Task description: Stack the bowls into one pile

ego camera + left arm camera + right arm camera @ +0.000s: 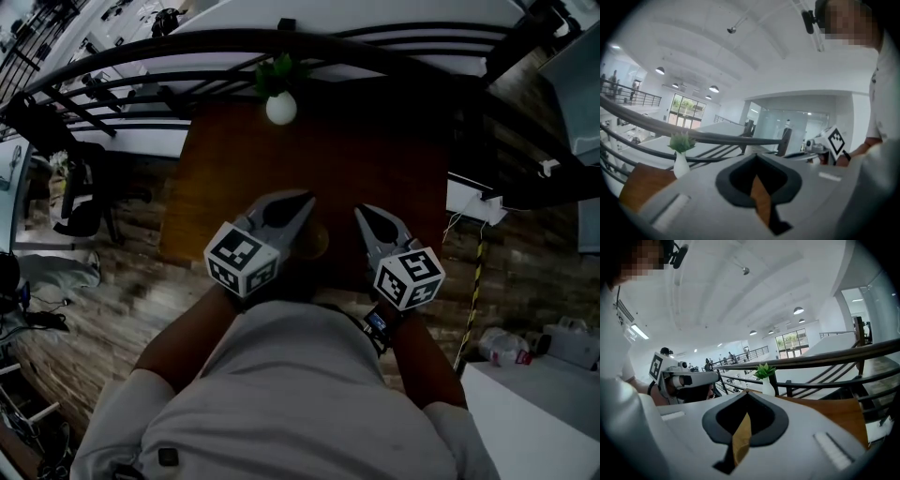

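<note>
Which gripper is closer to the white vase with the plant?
Left, slightly. In the head view the left gripper sits almost straight below the vase. The right gripper is offset further to the vase's right. Both are at the table's near end, well short of it.

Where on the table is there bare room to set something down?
Bare: the middle of the table, from the vase at the far edge to the left gripper and right gripper. Crowded: the near edge under them.

It was a big open office hall: white vaulted ceiling [740,51] with pendant lamps [714,88], glass-walled rooms [778,124], a black railing [234,42] at twelve o'clock, an office chair [80,202] at nine.
</note>
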The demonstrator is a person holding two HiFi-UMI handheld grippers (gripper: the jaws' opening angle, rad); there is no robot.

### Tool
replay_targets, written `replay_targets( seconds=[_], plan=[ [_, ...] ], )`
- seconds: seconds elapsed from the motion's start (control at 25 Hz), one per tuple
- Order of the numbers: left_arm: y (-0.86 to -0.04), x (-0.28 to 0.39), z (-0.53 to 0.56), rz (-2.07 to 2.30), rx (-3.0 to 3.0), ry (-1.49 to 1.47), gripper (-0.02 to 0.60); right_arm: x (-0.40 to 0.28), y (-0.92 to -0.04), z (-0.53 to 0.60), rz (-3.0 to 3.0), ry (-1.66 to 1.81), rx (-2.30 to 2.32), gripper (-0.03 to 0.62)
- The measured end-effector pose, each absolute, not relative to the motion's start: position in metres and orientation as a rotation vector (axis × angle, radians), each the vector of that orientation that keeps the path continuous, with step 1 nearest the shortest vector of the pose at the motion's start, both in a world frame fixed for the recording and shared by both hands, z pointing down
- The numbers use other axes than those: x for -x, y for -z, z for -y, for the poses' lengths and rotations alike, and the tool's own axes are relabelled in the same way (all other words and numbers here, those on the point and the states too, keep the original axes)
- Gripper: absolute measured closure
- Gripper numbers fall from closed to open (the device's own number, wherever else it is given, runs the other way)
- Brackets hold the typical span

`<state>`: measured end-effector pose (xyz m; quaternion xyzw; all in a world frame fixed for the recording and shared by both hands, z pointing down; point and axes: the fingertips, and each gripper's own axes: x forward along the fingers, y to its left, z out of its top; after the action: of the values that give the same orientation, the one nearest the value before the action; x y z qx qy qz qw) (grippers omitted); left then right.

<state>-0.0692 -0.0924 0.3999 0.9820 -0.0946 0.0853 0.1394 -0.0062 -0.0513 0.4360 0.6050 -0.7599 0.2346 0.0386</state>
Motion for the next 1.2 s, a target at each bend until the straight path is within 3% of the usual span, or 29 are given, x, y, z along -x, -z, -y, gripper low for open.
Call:
replay_targets(
  seconds=[0.72, 1.2],
  plan=[
    [-0.422, 0.111, 0.059, 0.285, -2.771, -0.289, 0.577, 0.023, -0.446, 0.024, 2.328, -0.764, -1.908, 0.586],
    [-0.402, 0.194, 0.038, 0.205, -2.812, -0.276, 0.577, 0.109, -0.426, -0.004, 2.310, -0.718, -1.975, 0.588]
  ],
)
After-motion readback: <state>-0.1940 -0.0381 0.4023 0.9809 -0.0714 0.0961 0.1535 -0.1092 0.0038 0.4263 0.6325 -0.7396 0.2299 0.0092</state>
